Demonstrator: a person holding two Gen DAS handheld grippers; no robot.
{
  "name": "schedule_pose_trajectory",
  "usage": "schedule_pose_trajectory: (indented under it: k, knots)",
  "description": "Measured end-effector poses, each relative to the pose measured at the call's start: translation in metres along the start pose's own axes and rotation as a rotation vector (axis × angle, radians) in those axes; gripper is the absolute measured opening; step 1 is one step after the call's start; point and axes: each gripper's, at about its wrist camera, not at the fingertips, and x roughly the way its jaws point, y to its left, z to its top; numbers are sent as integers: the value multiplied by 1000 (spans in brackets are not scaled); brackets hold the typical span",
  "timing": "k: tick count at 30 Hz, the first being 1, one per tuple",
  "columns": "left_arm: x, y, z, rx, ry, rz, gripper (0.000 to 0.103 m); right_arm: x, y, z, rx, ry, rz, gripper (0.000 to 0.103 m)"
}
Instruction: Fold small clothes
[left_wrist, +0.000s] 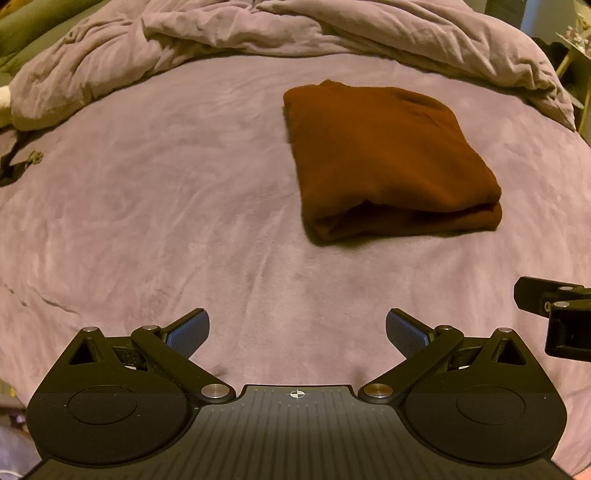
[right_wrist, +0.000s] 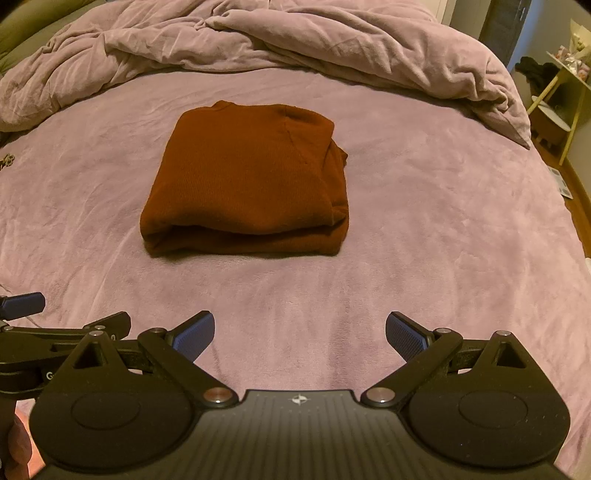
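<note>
A rust-brown garment lies folded into a compact rectangle on the mauve bed cover. In the right wrist view the garment sits straight ahead on the cover, its folded edge toward me. My left gripper is open and empty, held back from the garment, which lies ahead and to its right. My right gripper is open and empty, well short of the garment's near edge. The right gripper's side shows at the right edge of the left wrist view.
A rumpled mauve duvet is heaped along the far side of the bed. A small yellow-legged side table stands off the bed at the far right. The left gripper's finger shows at the left edge.
</note>
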Motion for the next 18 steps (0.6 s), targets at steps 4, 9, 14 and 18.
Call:
schedule_pose_trajectory:
  k: [4, 9, 14, 18]
  knots:
    - [0, 0, 0, -3, 5, -6, 103, 0, 0, 0, 0, -3, -4, 99]
    - [0, 1, 1, -5, 7, -8, 103, -1, 0, 0, -3, -4, -7, 99]
    - [1, 1, 1, -11, 18, -19, 103, -1, 0, 0, -3, -4, -9, 99]
    - [3, 1, 0, -7, 24, -15, 103, -1, 0, 0, -6, -4, -12, 99]
